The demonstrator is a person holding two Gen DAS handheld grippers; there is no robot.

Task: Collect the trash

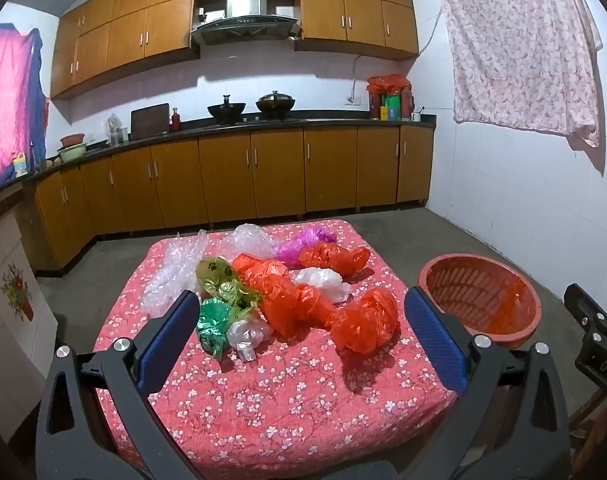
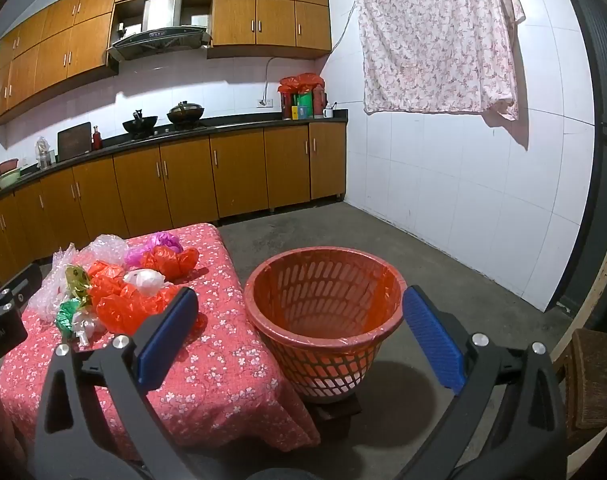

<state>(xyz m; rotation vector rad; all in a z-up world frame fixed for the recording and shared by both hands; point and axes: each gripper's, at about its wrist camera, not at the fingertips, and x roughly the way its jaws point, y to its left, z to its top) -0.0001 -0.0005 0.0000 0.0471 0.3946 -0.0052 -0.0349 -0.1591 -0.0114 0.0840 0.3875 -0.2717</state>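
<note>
Crumpled plastic bags lie in a heap on a low table with a red flowered cloth (image 1: 287, 392): orange ones (image 1: 303, 300), a white one (image 1: 319, 282), a magenta one (image 1: 303, 242), green ones (image 1: 213, 320), an olive one (image 1: 219, 280) and clear film (image 1: 179, 268). My left gripper (image 1: 299, 308) hangs open above the table's near half, nothing between its blue pads. To the right of the table an orange slatted basket (image 2: 323, 312) with an orange liner stands on the floor. My right gripper (image 2: 299, 304) is open in front of it, holding nothing. The same heap (image 2: 119, 292) shows in the right wrist view.
Brown kitchen cabinets (image 1: 255, 176) and a dark counter with woks run along the far wall. A flowered sheet (image 1: 519, 48) hangs on the white tiled wall at right. Grey concrete floor (image 2: 363, 232) lies around the table and basket. A wooden chair (image 2: 595, 376) stands at the far right.
</note>
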